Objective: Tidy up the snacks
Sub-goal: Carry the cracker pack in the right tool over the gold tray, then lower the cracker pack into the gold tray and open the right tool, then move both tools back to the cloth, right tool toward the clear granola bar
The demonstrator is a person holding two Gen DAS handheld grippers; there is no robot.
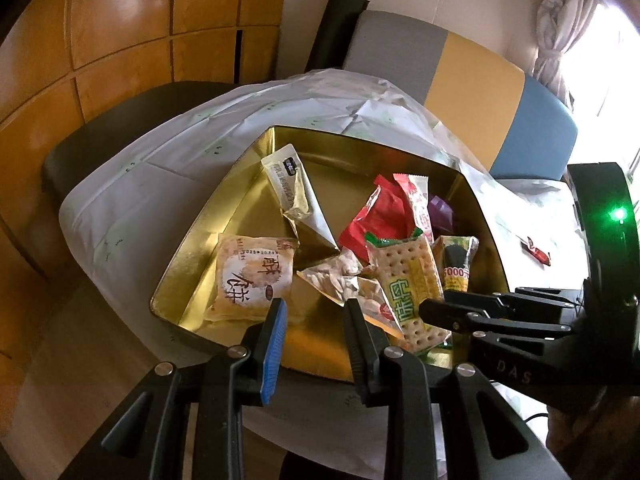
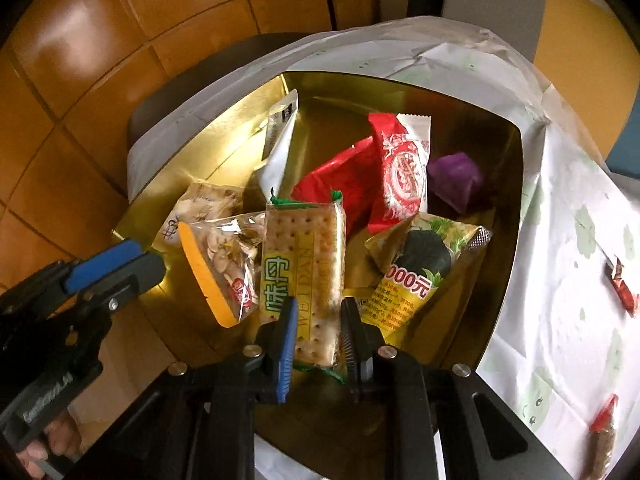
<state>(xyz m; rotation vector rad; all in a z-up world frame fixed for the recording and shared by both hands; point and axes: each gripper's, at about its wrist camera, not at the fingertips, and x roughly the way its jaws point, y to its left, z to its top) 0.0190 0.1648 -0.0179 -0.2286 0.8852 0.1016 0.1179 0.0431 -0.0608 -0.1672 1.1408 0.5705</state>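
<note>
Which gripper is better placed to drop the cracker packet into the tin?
Right. The right gripper already pinches the cracker packet above the gold tin; the left gripper hovers open and empty.

Left gripper (image 1: 314, 312) open, right gripper (image 2: 318, 320) clamped
</note>
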